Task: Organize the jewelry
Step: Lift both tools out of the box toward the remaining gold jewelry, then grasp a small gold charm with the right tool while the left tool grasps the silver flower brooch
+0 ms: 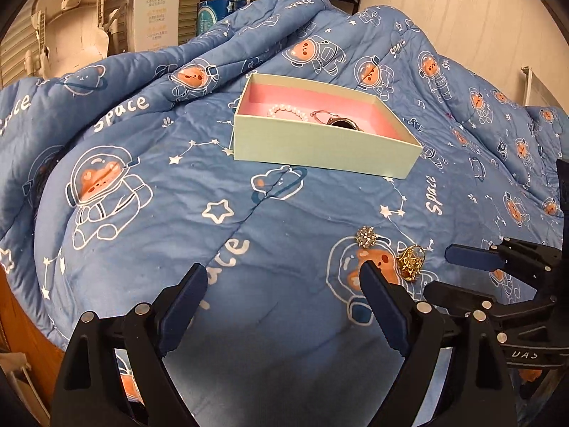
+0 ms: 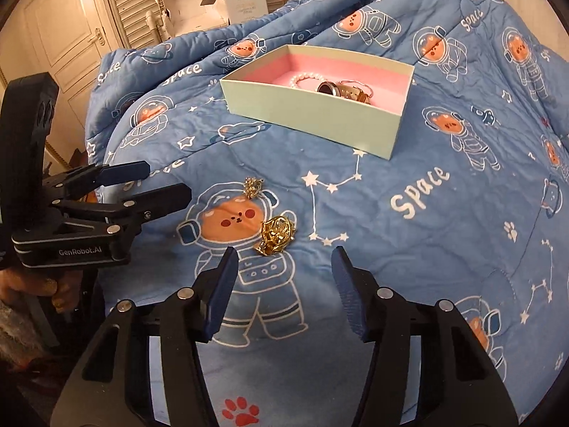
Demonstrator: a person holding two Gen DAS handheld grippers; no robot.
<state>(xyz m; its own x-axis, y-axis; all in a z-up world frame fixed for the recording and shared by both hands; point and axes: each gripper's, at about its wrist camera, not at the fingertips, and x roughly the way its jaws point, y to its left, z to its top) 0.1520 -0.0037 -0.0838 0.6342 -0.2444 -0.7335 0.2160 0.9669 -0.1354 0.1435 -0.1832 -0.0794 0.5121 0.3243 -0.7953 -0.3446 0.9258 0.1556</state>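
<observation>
A box (image 2: 313, 114) is set on the bed's quilt (image 2: 426, 249). In it a bead bracelet (image 2: 305, 79), a watch (image 2: 339, 89) and a thin bangle (image 2: 359, 87) are laid together. Nearer, two ornaments are placed on the quilt: a starburst piece (image 2: 251, 188) behind, a wire ornament (image 2: 276, 235) in front, just beyond the right gripper (image 2: 284, 295).

blue bear-print quilt (image 2: 409, 185), pink-lined box (image 2: 313, 121)
</observation>
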